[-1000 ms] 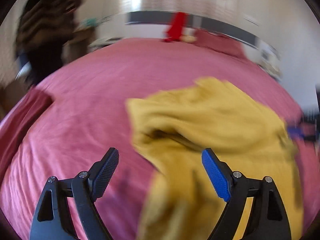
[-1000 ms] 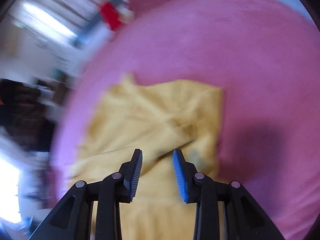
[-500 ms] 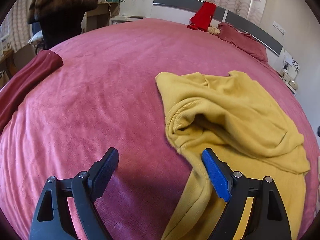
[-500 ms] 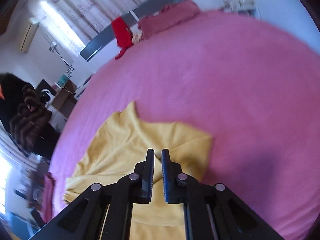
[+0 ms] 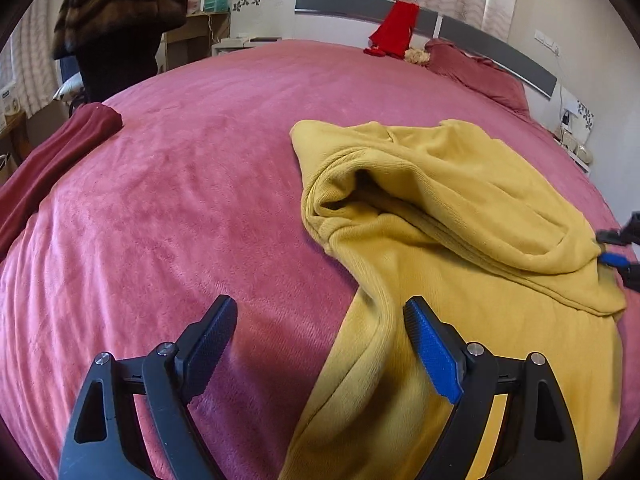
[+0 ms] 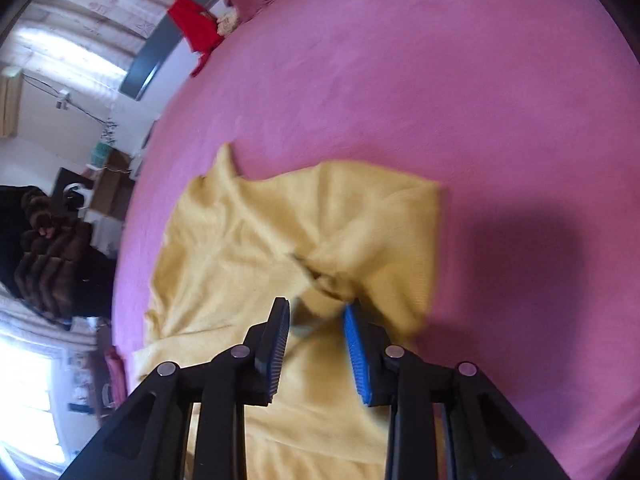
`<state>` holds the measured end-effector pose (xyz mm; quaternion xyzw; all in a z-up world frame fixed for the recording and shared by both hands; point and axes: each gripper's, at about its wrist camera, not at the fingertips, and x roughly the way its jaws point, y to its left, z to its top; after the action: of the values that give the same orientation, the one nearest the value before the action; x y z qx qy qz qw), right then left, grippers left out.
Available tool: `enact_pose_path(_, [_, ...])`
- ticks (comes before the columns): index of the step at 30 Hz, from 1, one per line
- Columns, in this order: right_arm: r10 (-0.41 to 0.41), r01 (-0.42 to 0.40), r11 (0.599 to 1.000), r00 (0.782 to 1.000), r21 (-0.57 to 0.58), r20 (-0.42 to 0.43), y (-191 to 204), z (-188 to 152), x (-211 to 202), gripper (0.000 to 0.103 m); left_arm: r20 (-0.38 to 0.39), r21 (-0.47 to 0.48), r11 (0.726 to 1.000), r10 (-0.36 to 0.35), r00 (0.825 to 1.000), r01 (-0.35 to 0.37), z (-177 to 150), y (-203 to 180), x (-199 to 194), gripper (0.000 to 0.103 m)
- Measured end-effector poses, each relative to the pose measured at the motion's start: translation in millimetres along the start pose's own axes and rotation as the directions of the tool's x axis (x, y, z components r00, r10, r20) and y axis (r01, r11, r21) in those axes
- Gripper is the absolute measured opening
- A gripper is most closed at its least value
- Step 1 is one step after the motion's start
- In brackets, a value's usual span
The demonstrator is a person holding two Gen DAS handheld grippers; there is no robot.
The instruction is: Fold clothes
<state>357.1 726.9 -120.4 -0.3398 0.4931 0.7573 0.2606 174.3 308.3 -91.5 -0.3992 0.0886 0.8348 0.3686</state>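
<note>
left hand-held gripper: one. jaws spread wide, holding nothing; it hovers low over the near left edge of the yellow sweatshirt, one finger over bare bedcover, the other over the trailing yellow cloth.

right hand-held gripper: one. jaws partly open around a bunched ridge of the sweatshirt at its right side; whether the pads actually pinch the cloth i cannot tell, the view is blurred there.

yellow sweatshirt: one, the only garment being worked. it lies rumpled on the pink bed, right of the bed's middle, one layer flopped over itself with a ribbed opening gaping toward the left gripper.

step in hand, as judged: taking matched grips to spread or fold the sweatshirt. to do it well, take the ribbed edge rather than a loose single layer, take each grip at a like point on its side, lift just enough to clear the bedcover, and lay the fold down flat so no air pocket stays under it.

beyond the sweatshirt: dark red rolled cloth, one, at the bed's left edge. red garment, one, at the headboard. pillow, one, beside it. bystander in a brown fur coat, one, past the bed's far left corner.
</note>
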Motion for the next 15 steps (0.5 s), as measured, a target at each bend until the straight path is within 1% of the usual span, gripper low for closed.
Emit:
enact_pose_path(1, [-0.034, 0.034, 0.999, 0.999, -0.043, 0.007, 6, 0, 1, 0.012, -0.003, -0.006, 1.000, -0.006, 1.000, 0.006, 0, 2, 0, 0.087])
enact_pose_path(3, [-0.012, 0.017, 0.993, 0.999, -0.116, 0.045, 16, 2, -9, 0.008, -0.007, -0.019, 1.000, -0.021, 1.000, 0.021, 0, 6, 1, 0.087])
enact_pose_path(5, [-0.009, 0.031, 0.983, 0.992, -0.180, 0.124, 22, 1, -33, 0.006, -0.001, -0.032, 0.999, -0.035, 0.999, 0.035, -2, 10, 1, 0.087])
enact_pose_path(7, [-0.003, 0.054, 0.969, 0.979, -0.240, 0.206, 28, -1, -58, 0.006, 0.003, -0.034, 0.999, -0.036, 0.999, 0.036, -3, 11, 1, 0.087])
enact_pose_path(10, [-0.026, 0.093, 0.961, 0.968, -0.260, 0.251, 23, 3, -76, 0.006, 0.004, -0.028, 0.999, -0.026, 1.000, 0.026, -4, 9, 0, 0.088])
enact_pose_path(12, [-0.045, 0.099, 0.970, 0.971, -0.224, 0.234, 6, 2, -75, 0.006, 0.003, -0.024, 0.999, -0.021, 1.000, 0.021, -4, 7, -1, 0.088])
enact_pose_path(13, [-0.042, 0.084, 0.977, 0.977, -0.197, 0.208, 0, 2, -70, 0.006, 0.003, -0.027, 0.999, -0.025, 1.000, 0.025, -4, 8, -1, 0.088])
enact_pose_path(14, [-0.036, 0.066, 0.984, 0.983, -0.168, 0.180, -5, 2, -65, 0.006, 0.003, -0.031, 0.999, -0.030, 1.000, 0.030, -4, 10, -1, 0.088])
enact_pose_path(15, [0.005, 0.014, 0.991, 0.990, -0.129, 0.143, -11, 0, -58, 0.011, 0.003, -0.034, 0.999, -0.034, 0.999, 0.034, -4, 10, 0, 0.088])
